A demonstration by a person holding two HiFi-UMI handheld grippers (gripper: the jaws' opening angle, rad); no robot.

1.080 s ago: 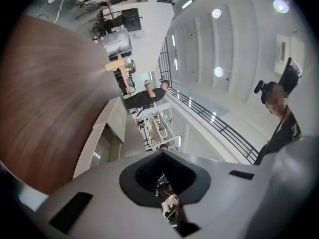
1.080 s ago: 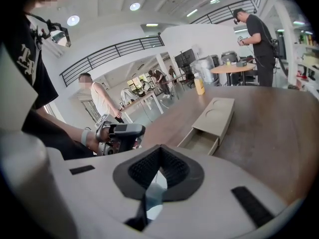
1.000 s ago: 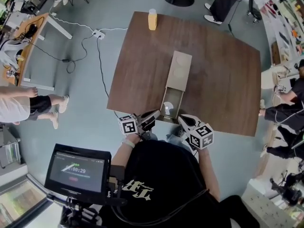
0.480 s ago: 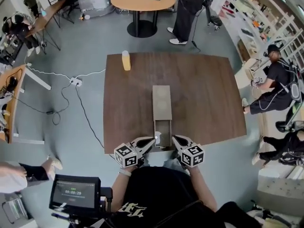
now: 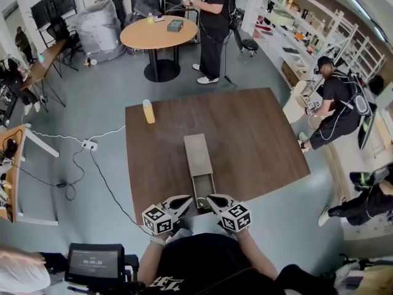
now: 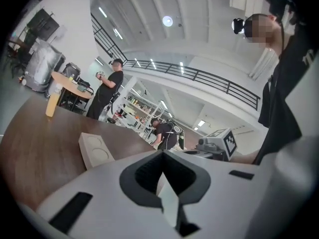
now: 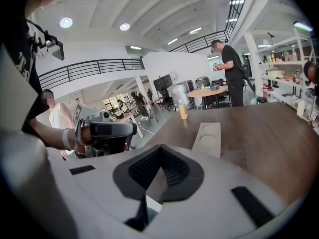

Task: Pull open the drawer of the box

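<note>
Drawer is standing out of the box, nearside; left gripper and right gripper are flanking it, jaws clenched empty, so the pull looks finished.

A dark brown wooden surface fills the middle of the frame, with a small yellow bottle upright near its upper-left corner. Above it stands a round orange table, a person in black just beside it. A white power strip lies on the grey floor at the left.
</note>
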